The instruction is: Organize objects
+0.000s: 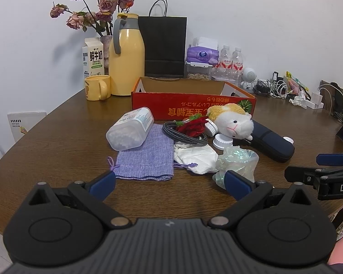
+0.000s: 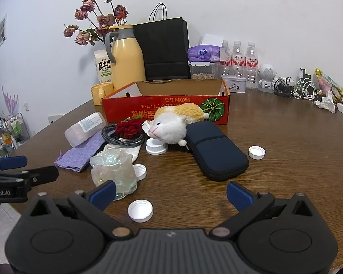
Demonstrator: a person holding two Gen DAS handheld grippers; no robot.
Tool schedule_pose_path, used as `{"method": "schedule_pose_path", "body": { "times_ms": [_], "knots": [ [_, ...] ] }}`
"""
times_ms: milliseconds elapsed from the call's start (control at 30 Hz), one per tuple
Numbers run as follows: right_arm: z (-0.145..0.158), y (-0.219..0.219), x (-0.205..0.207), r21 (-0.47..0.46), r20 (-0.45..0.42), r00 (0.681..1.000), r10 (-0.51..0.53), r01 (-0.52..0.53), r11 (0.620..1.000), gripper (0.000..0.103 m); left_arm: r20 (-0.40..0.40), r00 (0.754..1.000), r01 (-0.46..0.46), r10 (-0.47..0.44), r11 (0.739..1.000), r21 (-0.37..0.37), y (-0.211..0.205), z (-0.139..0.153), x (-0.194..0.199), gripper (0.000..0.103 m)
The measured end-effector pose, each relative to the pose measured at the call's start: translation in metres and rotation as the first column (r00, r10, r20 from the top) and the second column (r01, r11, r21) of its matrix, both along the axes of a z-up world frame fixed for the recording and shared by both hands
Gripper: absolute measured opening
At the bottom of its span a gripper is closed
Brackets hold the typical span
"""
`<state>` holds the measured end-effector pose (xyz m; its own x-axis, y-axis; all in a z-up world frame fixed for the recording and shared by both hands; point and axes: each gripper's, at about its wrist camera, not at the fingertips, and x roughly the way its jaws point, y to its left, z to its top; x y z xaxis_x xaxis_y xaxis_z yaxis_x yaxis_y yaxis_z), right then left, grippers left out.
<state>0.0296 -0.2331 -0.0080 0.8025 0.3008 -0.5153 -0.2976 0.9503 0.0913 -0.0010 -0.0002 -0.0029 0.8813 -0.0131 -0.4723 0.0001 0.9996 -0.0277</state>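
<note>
Brown wooden table, bearing all below. Places given relative to the red cardboard box.

- Red cardboard box: open-topped, printed side facing the cameras, apparently empty inside as far as visible.
- Black paper bag: upright behind the box, against the wall.
- Yellow thermos jug: behind the box's left end, beside milk carton and dried roses.
- Yellow mug: just left of the box's left corner.
- Dark blue zip case: in front of the box's right half, flat.
- Plush sheep: touching the box front, head resting on the zip case edge.
- Clear plastic jar: lying on its side before the box's left end, atop lilac cloth pouch.
- Crumpled clear wrapper: well in front of the box, nearest the grippers.
- Coiled braided cable with red flower: before the box centre.
- White cloth bag: in front of the cable.
- White caps: scattered in front of the box.
- Left gripper: fingers spread wide, nothing between, short of the pouch.
- Right gripper: fingers spread wide, nothing gripped, one white cap lying on the table between them.
</note>
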Motion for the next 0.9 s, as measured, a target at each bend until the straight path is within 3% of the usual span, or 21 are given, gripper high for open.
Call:
{"method": "schedule_pose_path", "body": {
  "times_ms": [900],
  "knots": [
    [-0.0026, 0.0029, 0.0039, -0.001, -0.018, 1.0, 0.013, -0.013, 1.0, 0.103, -0.01, 1.0, 0.001, -0.001, 1.0, -0.01, 0.0025, -0.0048, 0.0027, 0.103]
  ]
}}
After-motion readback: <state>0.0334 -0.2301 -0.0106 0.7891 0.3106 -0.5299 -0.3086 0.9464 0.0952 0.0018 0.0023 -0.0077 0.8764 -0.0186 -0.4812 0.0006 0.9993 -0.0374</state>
